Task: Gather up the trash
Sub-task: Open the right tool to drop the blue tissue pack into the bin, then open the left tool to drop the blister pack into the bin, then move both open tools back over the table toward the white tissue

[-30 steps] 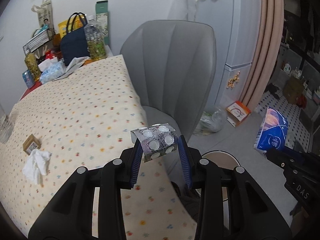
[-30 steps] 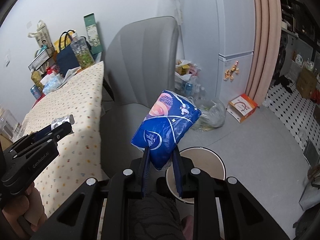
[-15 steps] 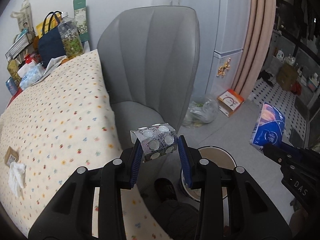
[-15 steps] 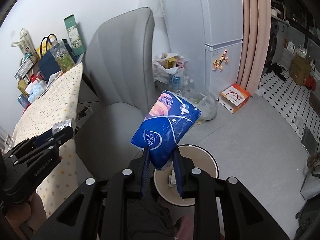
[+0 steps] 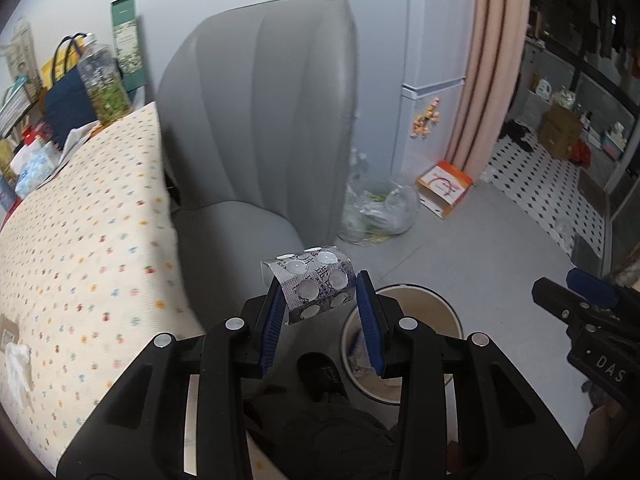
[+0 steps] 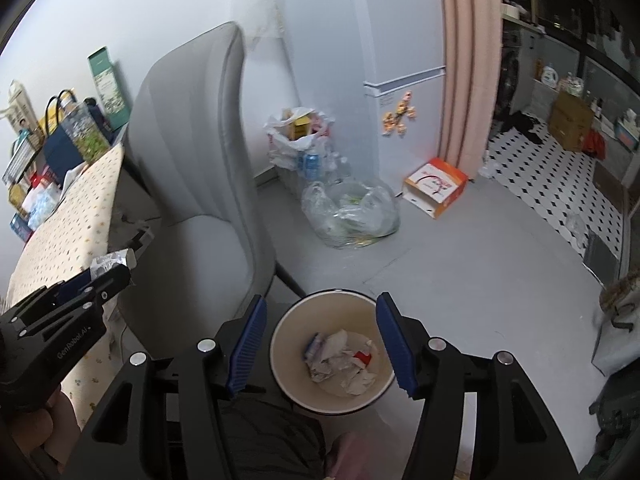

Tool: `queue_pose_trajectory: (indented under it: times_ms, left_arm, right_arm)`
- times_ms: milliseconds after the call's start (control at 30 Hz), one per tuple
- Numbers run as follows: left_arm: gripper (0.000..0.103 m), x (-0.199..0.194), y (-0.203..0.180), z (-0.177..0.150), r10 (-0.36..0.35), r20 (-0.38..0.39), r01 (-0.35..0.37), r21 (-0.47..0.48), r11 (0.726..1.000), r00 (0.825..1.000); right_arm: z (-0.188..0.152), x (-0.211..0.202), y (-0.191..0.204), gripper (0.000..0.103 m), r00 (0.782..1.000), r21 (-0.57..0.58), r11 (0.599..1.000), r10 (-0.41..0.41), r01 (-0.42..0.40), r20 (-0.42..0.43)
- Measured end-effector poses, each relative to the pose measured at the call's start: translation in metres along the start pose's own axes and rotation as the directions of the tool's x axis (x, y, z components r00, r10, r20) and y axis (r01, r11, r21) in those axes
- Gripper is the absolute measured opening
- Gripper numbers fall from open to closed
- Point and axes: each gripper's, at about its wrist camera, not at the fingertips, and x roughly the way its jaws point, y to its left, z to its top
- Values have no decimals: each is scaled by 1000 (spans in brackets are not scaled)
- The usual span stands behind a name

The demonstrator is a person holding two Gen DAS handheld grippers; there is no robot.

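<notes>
Above the bin [image 6: 288, 320], right gripper [image 6: 320, 340] just opened, empty.

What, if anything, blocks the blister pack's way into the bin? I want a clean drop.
Nothing visible does. The left hand-held gripper holds the blister pack beside the open bin, over the chair edge, not the opening.
</notes>
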Motion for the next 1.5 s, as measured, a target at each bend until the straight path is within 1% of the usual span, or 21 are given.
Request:
queue_pose_trajectory:
  times_ms: [200, 333, 400, 433, 467, 600, 633, 733, 800, 833, 867, 967, 1133, 1267, 1367, 1500]
  left_arm:
    - [36, 3, -33, 4, -60, -4, 60, 49, 997, 998]
    - [36, 4, -59, 7, -117, -13, 118, 84, 990, 993]
    - [54, 4, -66, 9, -151, -20, 152, 83, 985, 988]
    - [69, 3, -67, 10, -161, -14, 162, 80, 984, 987]
    - [74, 1, -67, 10, -168, -3, 168, 79, 983, 986]
    - [79, -3, -62, 12, -170, 9, 169, 69, 983, 985]
    - [81, -5, -60, 12, -165, 13, 164, 66, 984, 986]
    - [90, -13, -48, 12, -147, 38, 145, 48, 988, 988]
    - [91, -23, -37, 11, -131, 57, 129, 35, 991, 990]
    - [92, -26, -32, 11, -122, 64, 120, 28, 992, 990]
    - [95, -30, -27, 10, -113, 71, 112, 20, 994, 991]
    - [96, -41, -6, 8, -79, 97, 81, -16, 997, 992]
    - [97, -60, 27, 2, -35, 128, 44, -68, 997, 991]
    - [97, -75, 57, -6, -10, 151, 28, -123, 992, 989]
    - [97, -88, 76, -12, 11, 168, 15, -153, 988, 986]
    - [97, -104, 101, -22, 34, 188, 4, -197, 980, 982]
  right_arm:
    - [-3, -15, -31, 59, 998, 48, 997, -54, 53, 22]
    - [-6, -22, -49, 59, 996, 77, 994, -85, 83, 30]
    - [-7, -25, -54, 59, 995, 89, 992, -93, 89, 34]
    - [-7, -27, -58, 59, 995, 96, 991, -96, 92, 37]
    - [-7, -28, -60, 59, 995, 100, 991, -97, 92, 39]
    - [-7, -30, -60, 61, 995, 99, 991, -93, 89, 44]
    - [-7, -30, -58, 62, 995, 95, 992, -91, 86, 45]
    - [-7, -33, -50, 70, 995, 79, 994, -83, 78, 57]
    - [-7, -36, -43, 78, 995, 68, 995, -75, 70, 67]
    - [-7, -39, -37, 80, 995, 56, 996, -70, 66, 76]
    - [-6, -40, -33, 82, 995, 49, 997, -67, 63, 80]
    - [-5, -46, -17, 88, 994, 18, 999, -47, 46, 94]
    - [-5, -55, 12, 91, 994, -28, 999, -16, 19, 107]
    - [-6, -66, 40, 95, 992, -76, 997, 4, 6, 129]
    - [-8, -77, 66, 95, 989, -114, 993, 25, -8, 146]
    - [-10, -88, 91, 95, 987, -162, 987, 45, -20, 154]
